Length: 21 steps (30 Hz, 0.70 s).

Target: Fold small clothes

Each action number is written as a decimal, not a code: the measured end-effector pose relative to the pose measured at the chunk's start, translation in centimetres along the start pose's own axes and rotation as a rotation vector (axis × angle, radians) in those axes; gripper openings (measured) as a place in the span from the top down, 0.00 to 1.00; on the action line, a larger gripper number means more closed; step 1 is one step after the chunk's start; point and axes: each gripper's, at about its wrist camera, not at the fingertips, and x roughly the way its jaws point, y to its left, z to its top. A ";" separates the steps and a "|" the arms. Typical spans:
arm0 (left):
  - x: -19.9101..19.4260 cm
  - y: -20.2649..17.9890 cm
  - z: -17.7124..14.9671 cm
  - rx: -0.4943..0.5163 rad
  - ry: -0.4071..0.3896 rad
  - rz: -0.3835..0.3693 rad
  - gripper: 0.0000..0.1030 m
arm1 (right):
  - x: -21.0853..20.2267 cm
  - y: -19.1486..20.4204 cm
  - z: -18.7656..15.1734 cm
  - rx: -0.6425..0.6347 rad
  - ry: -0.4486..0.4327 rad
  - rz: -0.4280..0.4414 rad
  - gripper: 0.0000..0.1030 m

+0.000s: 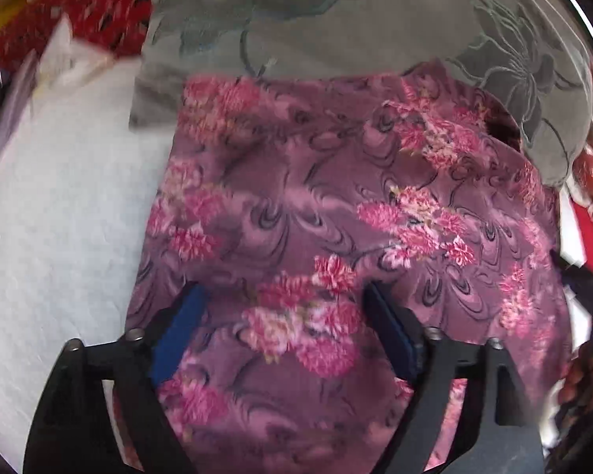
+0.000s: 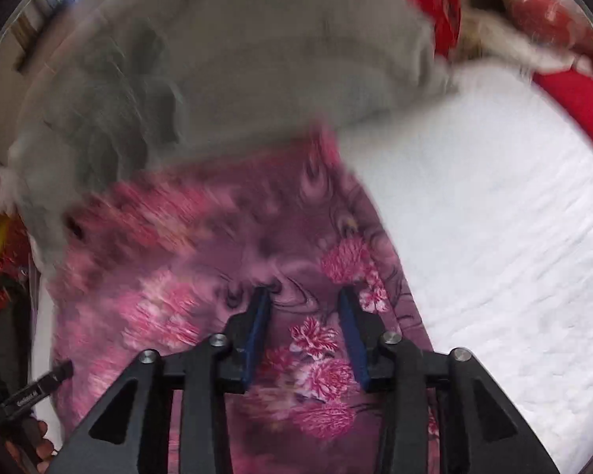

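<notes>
Now, white sheet (image 1: 59, 205) spread wide, grey cloth (image 1: 336, 27) at the far end, its near edge lapping over the purple garment (image 1: 296, 205). That pink-flowered purple garment lies flat on the sheet, and both tongs are right above it. Left gripper (image 1: 284, 300): jaws spread wide, nothing gripped, fabric just showing between them. Right gripper (image 2: 304, 304): jaws partly apart, nothing pinched. Red cloth (image 2: 573, 98) bunched beyond.

white bed sheet (image 1: 59, 205), red patterned bedding (image 1: 99, 4)
</notes>
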 end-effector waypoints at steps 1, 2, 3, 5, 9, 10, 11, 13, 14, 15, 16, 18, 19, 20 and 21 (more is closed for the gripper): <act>-0.1 -0.3 0.1 0.017 0.007 0.014 0.17 | -0.3 -0.1 0.1 0.009 -0.032 0.018 0.60; -0.6 -0.4 0.2 0.016 0.022 0.003 0.18 | -0.4 -0.3 0.5 0.030 -0.011 0.032 0.61; -1.2 -0.4 0.3 -0.001 0.025 -0.025 0.18 | -0.6 -0.4 0.8 0.047 0.010 0.039 0.61; -2.8 -0.1 0.1 -0.059 -0.012 -0.096 0.18 | -2.0 -0.5 0.9 0.053 -0.031 0.056 0.58; -1.3 -1.3 -0.7 -0.014 0.014 -0.021 0.18 | -2.4 -0.6 -0.4 0.043 -0.043 0.082 0.55; -0.6 -1.5 -1.0 -0.001 0.033 0.007 0.16 | -1.6 -0.6 -0.7 0.032 -0.003 0.053 0.55; -0.6 -1.9 -1.2 0.013 0.013 0.026 0.16 | -1.1 -0.6 -1.2 0.015 0.003 0.040 0.55; -1.2 -2.1 -1.4 0.026 0.009 0.029 0.16 | -2.0 0.0 -1.2 0.009 -0.017 0.017 0.55; -1.3 -2.0 -1.5 0.020 0.016 0.018 0.16 | -2.5 0.2 -1.3 0.018 -0.020 0.025 0.53; -1.5 -2.0 -1.7 0.012 0.020 0.012 0.16 | -3.1 0.6 -1.6 0.020 -0.032 0.045 0.53; -1.6 -2.0 -1.8 0.003 0.025 0.008 0.16 | -4.0 1.1 -1.8 0.013 -0.052 0.068 0.53; -1.7 -1.7 -1.9 -0.009 0.032 0.008 0.16 | -4.6 1.8 -2.5 -0.009 -0.064 0.074 0.53; -1.7 -1.7 -2.0 -0.012 0.034 0.010 0.16 | -4.7 2.3 -2.9 -0.027 -0.061 0.069 0.53; -1.5 -1.8 -1.7 -0.011 0.036 0.012 0.16 | -4.2 2.7 -3.5 -0.055 -0.040 0.048 0.53; -1.7 -1.8 -1.9 -0.008 0.042 0.015 0.16 | -3.7 2.6 -3.9 -0.065 -0.018 0.032 0.53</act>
